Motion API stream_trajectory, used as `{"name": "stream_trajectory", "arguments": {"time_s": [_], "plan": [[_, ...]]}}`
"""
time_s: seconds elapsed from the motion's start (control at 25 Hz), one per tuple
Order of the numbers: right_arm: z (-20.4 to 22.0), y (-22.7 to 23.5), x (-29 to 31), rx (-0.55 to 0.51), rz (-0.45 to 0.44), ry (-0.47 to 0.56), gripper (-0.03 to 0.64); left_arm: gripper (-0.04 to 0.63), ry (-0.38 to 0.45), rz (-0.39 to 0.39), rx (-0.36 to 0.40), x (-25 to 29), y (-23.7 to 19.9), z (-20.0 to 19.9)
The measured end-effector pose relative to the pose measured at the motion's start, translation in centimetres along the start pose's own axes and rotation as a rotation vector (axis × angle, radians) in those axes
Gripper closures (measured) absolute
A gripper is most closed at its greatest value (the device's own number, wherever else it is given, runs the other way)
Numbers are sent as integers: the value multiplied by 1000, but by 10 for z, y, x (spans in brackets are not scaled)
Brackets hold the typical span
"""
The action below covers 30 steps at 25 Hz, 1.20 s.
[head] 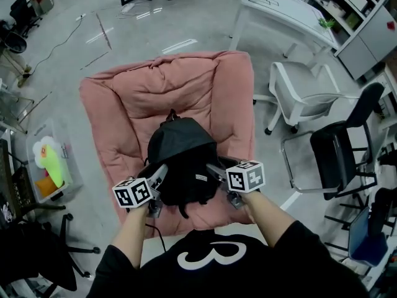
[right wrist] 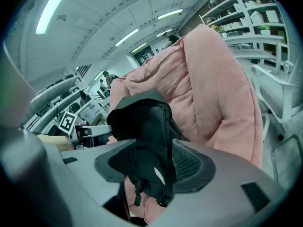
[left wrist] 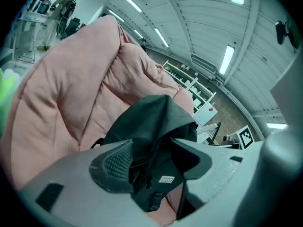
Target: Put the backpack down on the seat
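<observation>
A black backpack (head: 180, 157) rests upright on the pink cushioned seat (head: 167, 85), near its front edge. My left gripper (head: 158, 176) is at the backpack's lower left side and my right gripper (head: 217, 172) at its lower right. In the left gripper view the left gripper (left wrist: 151, 160) stands open, with loose backpack (left wrist: 151, 117) fabric and a strap buckle hanging between the jaws. In the right gripper view the right gripper (right wrist: 154, 162) is open too, its jaws wide on either side of a fold of the backpack (right wrist: 147, 122). Pink seat (right wrist: 213, 79) cushion rises behind.
A white chair (head: 298, 95) and a black office chair (head: 338, 151) stand to the right of the seat. A white desk (head: 285, 8) is at the back right. A clear plastic box (head: 53, 166) with toys sits on the floor at the left.
</observation>
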State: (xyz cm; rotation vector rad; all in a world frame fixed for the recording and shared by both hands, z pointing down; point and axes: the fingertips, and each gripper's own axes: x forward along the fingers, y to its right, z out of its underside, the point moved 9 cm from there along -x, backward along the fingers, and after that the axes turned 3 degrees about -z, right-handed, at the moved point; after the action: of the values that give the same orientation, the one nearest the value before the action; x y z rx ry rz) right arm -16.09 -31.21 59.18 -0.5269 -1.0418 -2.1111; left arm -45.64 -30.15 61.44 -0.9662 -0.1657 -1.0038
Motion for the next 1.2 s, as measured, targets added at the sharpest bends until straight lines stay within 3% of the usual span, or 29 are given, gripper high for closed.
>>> {"name": "stream_trajectory", "arguments": {"time_s": [0.08, 0.28, 0.44, 0.6, 0.76, 0.84, 0.92, 0.96, 1.08, 1.2], "plan": [[2, -5, -11, -15, -5, 10, 393, 330, 16, -3, 7, -11, 3, 4], [1, -26, -45, -63, -57, 66, 393, 295, -4, 51, 120, -43, 38, 11], [0, -63, -89, -106, -144, 148, 394, 295, -10, 80, 235, -84, 87, 12], [0, -105, -140, -187, -235, 233, 401, 297, 55, 162, 279, -131, 146, 14], [8, -144, -193, -252, -293, 333, 488, 320, 105, 230, 296, -173, 198, 29], [17, -161, -216, -285, -313, 368, 530, 391, 115, 258, 308, -190, 219, 40], [29, -176, -242, -300, -334, 405, 572, 555, 125, 290, 331, -205, 242, 51], [36, -182, -255, -300, -341, 426, 586, 586, 133, 317, 344, -213, 255, 56], [56, -193, -289, -301, -343, 479, 611, 589, 160, 407, 379, -235, 293, 70], [80, -204, -316, -290, -344, 503, 612, 589, 188, 406, 448, -258, 323, 90]]}}
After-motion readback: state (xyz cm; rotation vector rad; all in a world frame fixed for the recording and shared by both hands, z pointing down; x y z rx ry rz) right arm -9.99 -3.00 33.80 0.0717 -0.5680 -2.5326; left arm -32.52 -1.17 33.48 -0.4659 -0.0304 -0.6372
